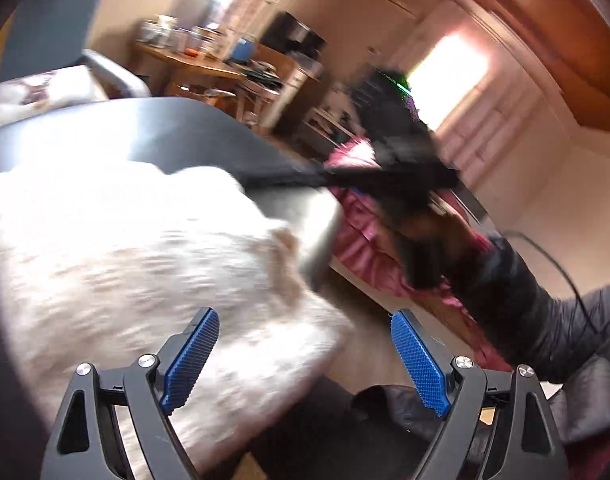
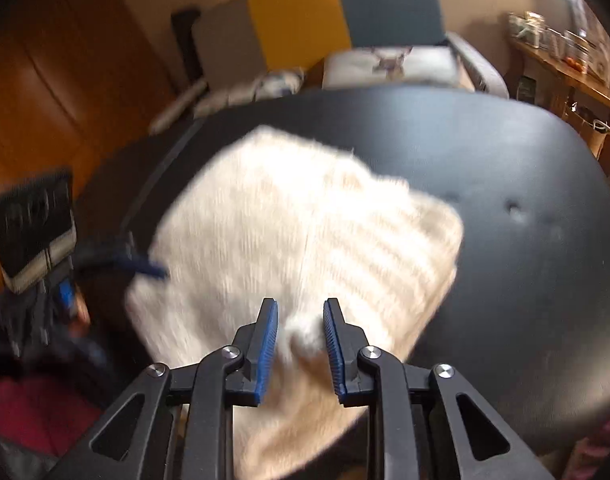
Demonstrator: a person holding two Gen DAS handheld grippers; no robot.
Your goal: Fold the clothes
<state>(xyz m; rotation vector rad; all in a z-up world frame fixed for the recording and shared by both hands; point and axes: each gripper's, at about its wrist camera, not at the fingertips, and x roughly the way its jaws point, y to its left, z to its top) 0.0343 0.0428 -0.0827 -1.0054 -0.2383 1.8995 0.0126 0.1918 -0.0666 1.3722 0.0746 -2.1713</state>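
Through the left wrist camera I am seeing the left gripper (image 1: 305, 330) standing spread wide, its blue pads far apart with nothing between them; it is hovering above the near edge of the cream knitted sweater (image 1: 145, 264), which is lying on the dark round table (image 1: 177, 128); the picture is blurring, so I am not able to say whether any pad is brushing the knit; across the table the right gripper (image 1: 401, 164) is showing as a dark smear in front of a pink sleeve (image 1: 357, 236); a blue chair (image 1: 53, 20) is standing behind the table.

Through the right wrist camera I am seeing the right gripper (image 2: 300, 320) with its jaws only narrowly parted; a small tuft of the sweater (image 2: 305, 240) is sitting between the pads (image 2: 269, 344), yet the pads are not pressing on it; the sweater is lying bunched on the near left part of the table (image 2: 505, 200), its lower edge hanging over the rim; the left gripper (image 2: 145, 268) is showing blurred at the sweater's left edge.
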